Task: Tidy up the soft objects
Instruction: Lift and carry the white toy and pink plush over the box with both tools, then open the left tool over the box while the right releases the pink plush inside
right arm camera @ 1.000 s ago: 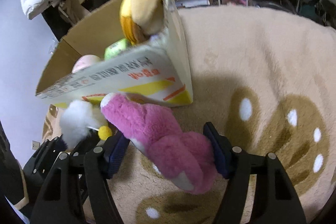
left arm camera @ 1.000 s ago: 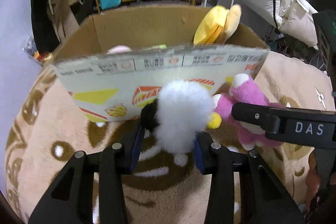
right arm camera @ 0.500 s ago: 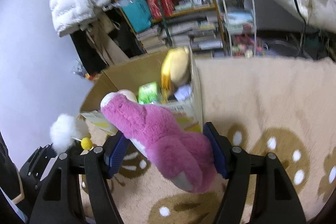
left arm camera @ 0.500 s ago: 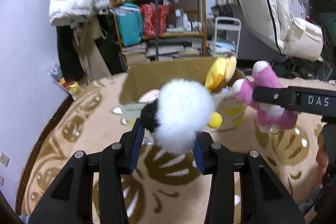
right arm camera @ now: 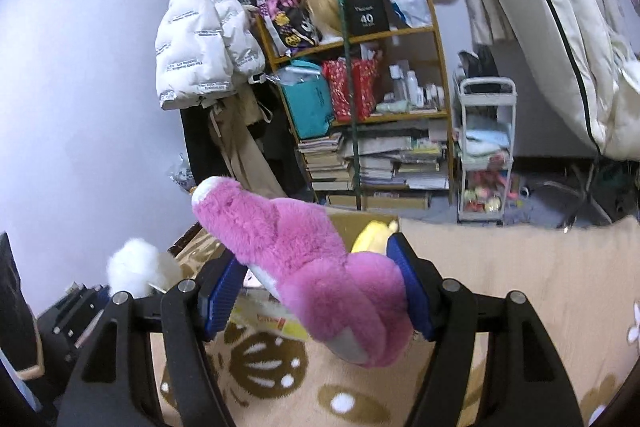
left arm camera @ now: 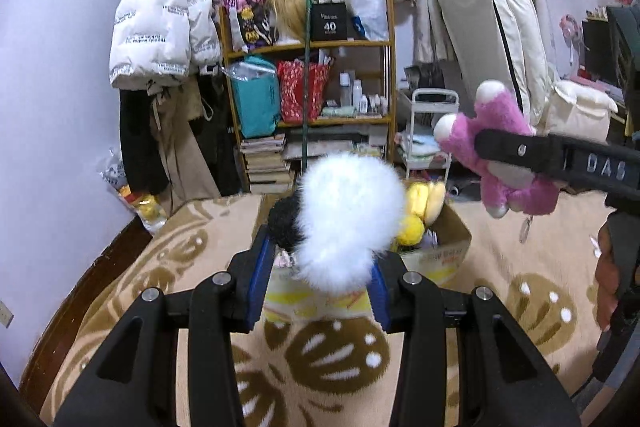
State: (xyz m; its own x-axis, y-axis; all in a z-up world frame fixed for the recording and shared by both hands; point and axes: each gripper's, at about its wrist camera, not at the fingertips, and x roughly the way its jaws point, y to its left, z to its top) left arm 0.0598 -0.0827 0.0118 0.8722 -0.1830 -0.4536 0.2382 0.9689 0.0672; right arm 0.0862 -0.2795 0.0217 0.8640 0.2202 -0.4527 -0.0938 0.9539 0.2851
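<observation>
My left gripper (left arm camera: pixel 318 279) is shut on a fluffy white plush (left arm camera: pixel 348 219) with black and yellow parts, held high above the rug. My right gripper (right arm camera: pixel 316 291) is shut on a pink plush (right arm camera: pixel 304 259); it also shows in the left wrist view (left arm camera: pixel 500 155) at the right, raised in the air. A cardboard box (left arm camera: pixel 448 251) stands on the rug below and beyond both, mostly hidden by the plushes. A yellow plush (left arm camera: pixel 430 197) sticks out of the box; it also shows in the right wrist view (right arm camera: pixel 372 237).
A beige patterned rug (left arm camera: pixel 340 355) covers the floor. A wooden shelf (left arm camera: pixel 312 87) with bags and books stands behind, a white jacket (left arm camera: pixel 160 27) to its left, a small white cart (right arm camera: pixel 486 151) and a leaning mattress (left arm camera: pixel 492 39) to its right.
Both grippers have risen well above the box with their plushes still held. The box now looks smaller and lower in both views.
</observation>
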